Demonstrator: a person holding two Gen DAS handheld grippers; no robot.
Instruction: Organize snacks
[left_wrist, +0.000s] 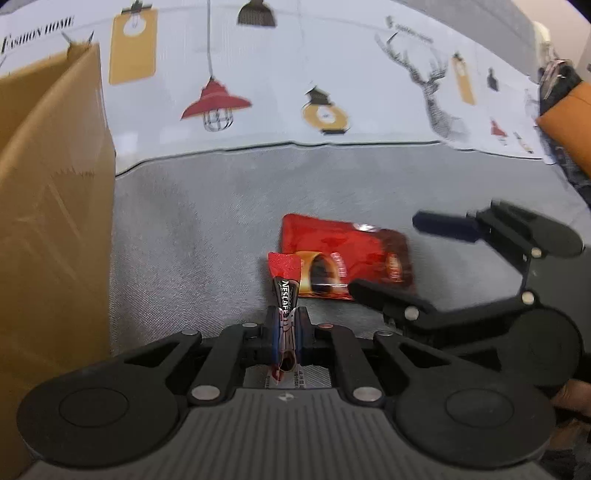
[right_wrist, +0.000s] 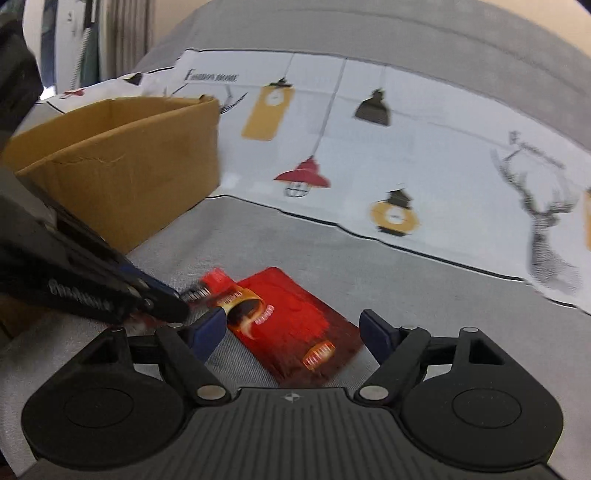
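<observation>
My left gripper (left_wrist: 286, 325) is shut on a thin Nescafe stick sachet (left_wrist: 285, 291), whose red top pokes up past the fingertips. Behind it a flat red coffee packet (left_wrist: 343, 254) lies on the grey fabric. My right gripper (left_wrist: 402, 258) comes in from the right, its fingers spread wide around the packet's right end. In the right wrist view the right gripper (right_wrist: 291, 325) is open, with the red packet (right_wrist: 295, 321) lying between its blue pads and apart from both. The left gripper (right_wrist: 173, 306) reaches in from the left with the stick sachet (right_wrist: 214, 284).
A tall open cardboard box (left_wrist: 51, 221) (right_wrist: 122, 162) stands at the left on the grey cushion (left_wrist: 192, 229). A white cloth printed with lamps and deer (left_wrist: 295, 74) (right_wrist: 369, 147) covers the back. An orange object (left_wrist: 569, 122) sits at the far right.
</observation>
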